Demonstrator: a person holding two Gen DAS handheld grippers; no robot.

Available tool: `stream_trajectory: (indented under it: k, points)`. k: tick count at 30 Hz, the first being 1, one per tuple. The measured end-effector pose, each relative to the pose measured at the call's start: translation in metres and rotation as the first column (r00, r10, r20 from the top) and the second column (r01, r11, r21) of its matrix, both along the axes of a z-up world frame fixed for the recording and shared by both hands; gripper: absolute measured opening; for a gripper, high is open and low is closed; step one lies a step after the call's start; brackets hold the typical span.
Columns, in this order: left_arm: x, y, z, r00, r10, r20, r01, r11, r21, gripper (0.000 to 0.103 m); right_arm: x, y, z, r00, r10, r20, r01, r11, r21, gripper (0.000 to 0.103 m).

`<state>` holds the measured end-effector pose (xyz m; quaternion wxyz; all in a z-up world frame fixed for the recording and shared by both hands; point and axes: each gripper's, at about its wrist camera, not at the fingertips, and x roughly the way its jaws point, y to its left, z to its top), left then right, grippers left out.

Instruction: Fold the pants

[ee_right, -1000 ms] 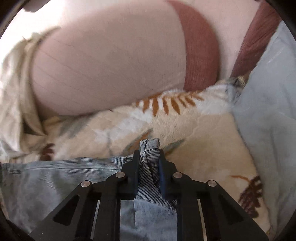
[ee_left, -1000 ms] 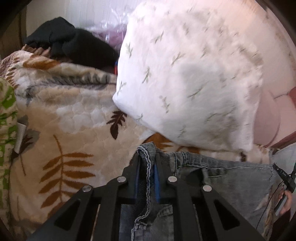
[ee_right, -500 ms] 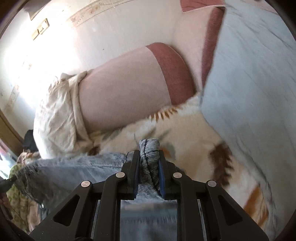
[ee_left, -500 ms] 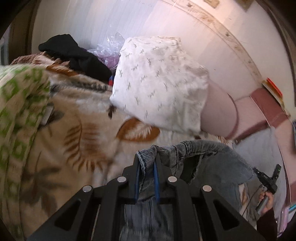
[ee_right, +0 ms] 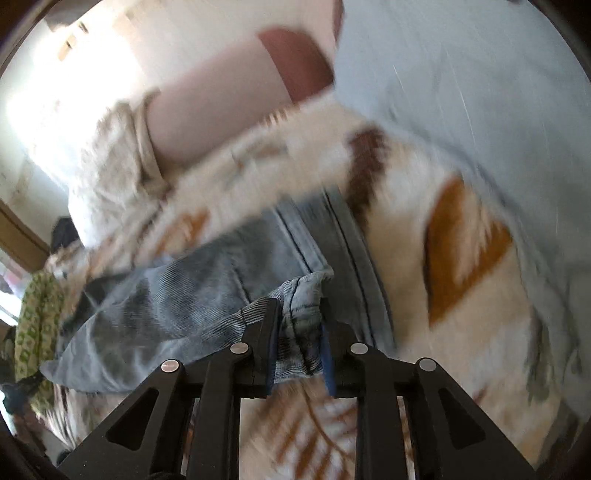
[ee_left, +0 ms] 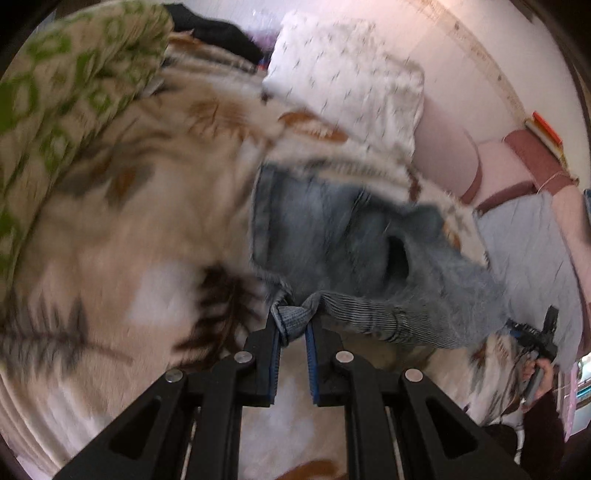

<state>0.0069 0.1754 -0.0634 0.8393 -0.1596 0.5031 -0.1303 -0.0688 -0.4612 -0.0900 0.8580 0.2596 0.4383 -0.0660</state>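
Blue-grey jeans (ee_left: 332,229) lie on a cream leaf-print blanket (ee_left: 147,221), with one end lifted and doubled back over the rest. My left gripper (ee_left: 291,328) is shut on a corner of that lifted denim edge, just above the blanket. In the right wrist view the jeans (ee_right: 184,295) spread to the left, and my right gripper (ee_right: 299,314) has a bunched hem between its pads. Its jaws are opening, though the denim still fills the gap and touches both pads. A hand holding the right gripper's handle (ee_left: 535,343) shows at the left view's right edge.
A white patterned pillow (ee_left: 351,74) and a pink bolster (ee_right: 214,110) lie beyond the jeans against the wall. A green-patterned blanket (ee_left: 55,92) is heaped at the left with black clothes (ee_left: 218,29) behind it. A pale grey-blue sheet (ee_right: 461,74) covers the right side.
Both grippers have drawn back from the pillows, pulling the gripped denim edge over the rest of the jeans. The right gripper's jaws stand wider than before.
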Motion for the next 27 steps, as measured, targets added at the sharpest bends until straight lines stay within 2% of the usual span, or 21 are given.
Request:
stream_trajectory:
  k: [2,4,6,7,8,9,11,14,17,18,19,20,22,23,25,27]
  points:
    - [-0.005,0.006,-0.006,1.0,0.002,-0.031,-0.001,1.0,0.01,0.017,-0.006,-0.002,-0.01,0.998,0.024,-0.057,-0.023,1.0,0.021,0.041]
    - [-0.008,0.009,0.005,1.0,0.009,0.0,-0.009,0.999,0.039,0.017,-0.015,-0.006,-0.01,0.997,0.037,-0.073,-0.034,0.999,0.034,0.044]
    - [-0.011,0.007,0.025,0.997,0.021,0.074,-0.03,0.992,0.124,0.017,-0.018,-0.013,0.004,0.999,0.027,-0.022,-0.026,0.999,0.035,0.055]
    - [-0.011,0.003,0.037,0.994,0.014,0.112,-0.03,0.988,0.149,0.017,-0.018,-0.016,0.013,1.0,0.018,0.012,-0.018,0.999,0.038,0.065]
    - [-0.01,0.0,0.047,0.99,0.004,0.142,-0.027,0.987,0.158,0.017,-0.016,-0.019,0.023,0.999,0.008,0.054,-0.01,0.999,0.039,0.071]
    - [-0.008,-0.005,0.056,0.985,0.0,0.172,-0.028,0.987,0.16,0.017,-0.009,-0.022,0.034,0.996,0.006,0.092,-0.011,0.999,0.045,0.071]
    - [-0.002,-0.017,0.07,0.976,-0.013,0.22,-0.017,0.991,0.134,0.017,0.011,-0.023,0.042,0.994,0.009,0.107,-0.015,0.998,0.058,0.071]
    - [0.009,-0.043,0.07,0.971,-0.055,0.233,0.025,0.991,0.131,0.017,0.055,-0.02,0.039,0.998,0.014,0.056,-0.018,0.998,0.065,0.071]
    - [0.02,-0.066,0.045,0.978,-0.097,0.187,0.07,0.987,0.146,0.017,0.094,-0.017,0.021,0.999,0.031,-0.035,-0.028,0.996,0.086,0.071]
    - [0.024,-0.072,0.033,0.981,-0.102,0.163,0.079,0.986,0.145,0.017,0.106,-0.015,0.011,0.995,0.042,-0.089,-0.033,0.995,0.093,0.07]
    - [0.027,-0.075,0.023,0.985,-0.102,0.142,0.082,0.987,0.141,0.017,0.113,-0.013,0.003,0.989,0.054,-0.137,-0.041,0.995,0.096,0.058]
    - [0.027,-0.076,0.014,0.988,-0.098,0.12,0.082,0.987,0.136,0.017,0.12,-0.009,-0.006,0.98,0.076,-0.183,-0.058,0.993,0.104,0.033]
    - [0.03,-0.077,0.0,0.992,-0.089,0.088,0.077,0.989,0.127,0.017,0.127,0.001,-0.011,0.965,0.142,-0.221,-0.122,0.987,0.1,0.013]
    - [0.03,-0.076,-0.004,0.993,-0.085,0.085,0.074,0.989,0.125,0.017,0.128,0.005,-0.008,0.962,0.158,-0.221,-0.143,0.987,0.079,0.011]
    - [0.029,-0.075,-0.006,0.993,-0.076,0.094,0.065,0.991,0.12,0.017,0.125,0.012,0.014,0.971,0.174,-0.167,-0.171,0.985,0.028,0.011]
    - [0.029,-0.075,-0.007,0.992,-0.066,0.108,0.053,0.991,0.12,0.018,0.112,0.009,0.053,0.99,0.144,-0.009,-0.144,0.989,-0.031,0.01]
